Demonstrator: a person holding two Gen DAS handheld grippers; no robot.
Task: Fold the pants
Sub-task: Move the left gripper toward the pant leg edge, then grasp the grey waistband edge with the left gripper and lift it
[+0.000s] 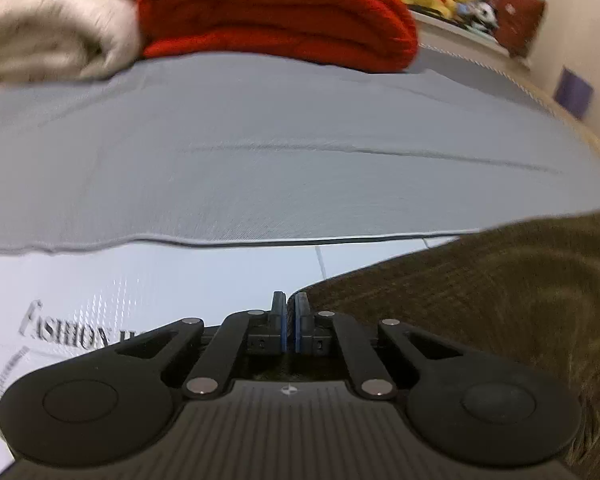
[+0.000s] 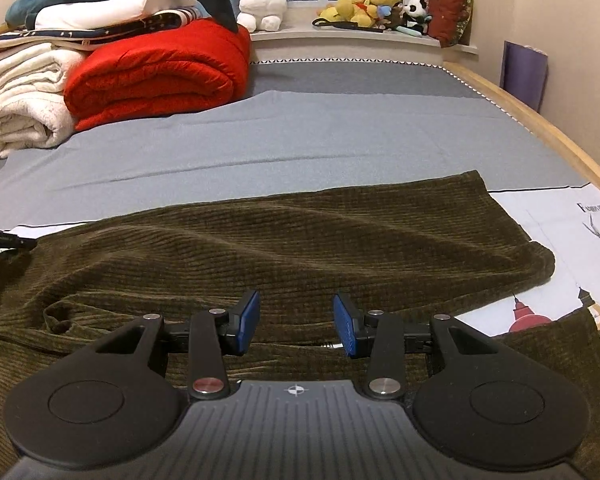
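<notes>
Pants [image 2: 284, 240] spread wide in right view; left view shows corner only.

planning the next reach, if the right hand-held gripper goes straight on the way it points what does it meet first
Most likely the olive corduroy pants: the right hand-held gripper, jaws open, points low across them, and their raised folds lie directly ahead. Depth is unclear; if it clears them, the grey sheet comes next.

A home bedroom: bed [image 2: 340, 120], folded blankets [image 2: 156, 76], plush toys [image 2: 364, 4].
</notes>
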